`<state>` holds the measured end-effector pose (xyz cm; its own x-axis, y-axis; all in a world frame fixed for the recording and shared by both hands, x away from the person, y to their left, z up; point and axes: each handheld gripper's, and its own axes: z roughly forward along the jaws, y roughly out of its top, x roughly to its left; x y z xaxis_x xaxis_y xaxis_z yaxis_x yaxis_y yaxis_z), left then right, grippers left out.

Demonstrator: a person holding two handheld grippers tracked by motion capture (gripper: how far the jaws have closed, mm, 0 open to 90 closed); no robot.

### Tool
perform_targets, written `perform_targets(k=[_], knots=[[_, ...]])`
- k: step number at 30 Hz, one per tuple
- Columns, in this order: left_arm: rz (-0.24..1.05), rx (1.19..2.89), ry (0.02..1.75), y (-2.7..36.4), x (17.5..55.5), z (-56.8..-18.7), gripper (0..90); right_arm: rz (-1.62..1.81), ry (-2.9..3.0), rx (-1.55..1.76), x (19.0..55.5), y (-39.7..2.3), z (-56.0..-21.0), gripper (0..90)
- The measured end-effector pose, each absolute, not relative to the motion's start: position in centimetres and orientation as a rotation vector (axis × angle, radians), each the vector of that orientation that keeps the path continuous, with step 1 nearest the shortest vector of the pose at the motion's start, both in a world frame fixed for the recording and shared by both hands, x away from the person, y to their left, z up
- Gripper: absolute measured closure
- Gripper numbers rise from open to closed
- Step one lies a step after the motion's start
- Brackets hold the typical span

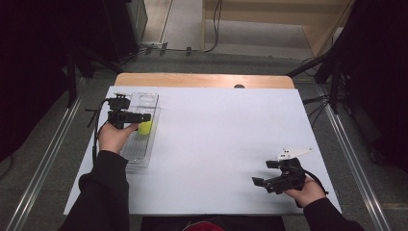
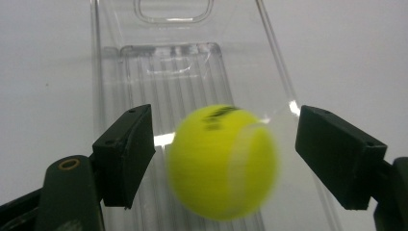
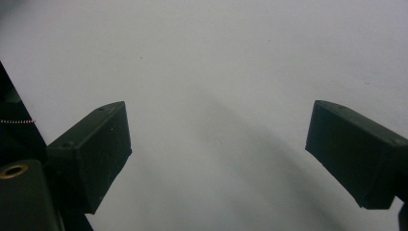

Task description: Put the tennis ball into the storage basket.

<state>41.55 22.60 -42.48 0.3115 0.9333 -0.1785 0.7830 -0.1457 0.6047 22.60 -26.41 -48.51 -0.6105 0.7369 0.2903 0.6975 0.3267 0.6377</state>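
- High view, left of frame: left gripper [image 1: 137, 117] held over a clear plastic tray [image 1: 136, 155], with a yellow tennis ball [image 1: 145, 127] just below its tips, inside the tray.
- Left gripper view, centre: tennis ball [image 2: 222, 162] sits between the two black jaws, blurred, with a visible gap to each pad; jaws parted slightly wider than the ball, not pressing on it.
- Same view, upper middle: tray [image 2: 173, 72] runs away from the camera, ribbed floor, a handle cut-out at its far end; ball is the one thing seen in it, resting over the near part of the tray floor.
- High view again: tray lies lengthwise along the left edge of the white table [image 1: 221, 125], its far end toward the upper left of the frame.
- High view, lower right: right gripper [image 1: 269, 174] held in the person's hand above bare table, well apart from ball and tray.
- Right gripper view: jaws stand wide apart, with nothing but white table surface between them.
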Motion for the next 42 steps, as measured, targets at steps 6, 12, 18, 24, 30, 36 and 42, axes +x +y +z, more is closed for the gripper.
perform_targets(k=[6, 12, 18, 24, 30, 36, 42], knots=[[0.298, 1.964, 1.516, 22.9, 41.4, -41.9, 21.2, 1.166, 2.516, 1.363, 22.6, -26.4, -48.5, 6.8], [0.303, 1.959, 1.495, 23.1, 41.1, -40.9, 21.3, 1.169, 2.519, 1.355, 22.6, -26.4, -48.5, 6.8], [0.3, 1.968, 1.447, 22.6, 40.6, -39.6, 21.3, 1.167, 2.517, 1.359, 22.6, -26.4, -48.5, 6.7], [0.27, 1.981, 1.394, 21.8, 40.2, -38.9, 21.3, 1.167, 2.517, 1.359, 22.6, -26.4, -48.5, 6.8], [0.246, 2.007, 1.34, 20.8, 39.7, -38.3, 21.3, 1.169, 2.518, 1.357, 22.6, -26.4, -48.5, 6.8], [0.212, 2.02, 1.29, 20.0, 39.4, -38.0, 21.4, 1.171, 2.517, 1.359, 22.6, -26.4, -48.5, 6.8], [0.196, 2.045, 1.245, 19.1, 39.0, -38.0, 21.6, 1.169, 2.516, 1.358, 22.6, -26.4, -48.5, 6.8]])
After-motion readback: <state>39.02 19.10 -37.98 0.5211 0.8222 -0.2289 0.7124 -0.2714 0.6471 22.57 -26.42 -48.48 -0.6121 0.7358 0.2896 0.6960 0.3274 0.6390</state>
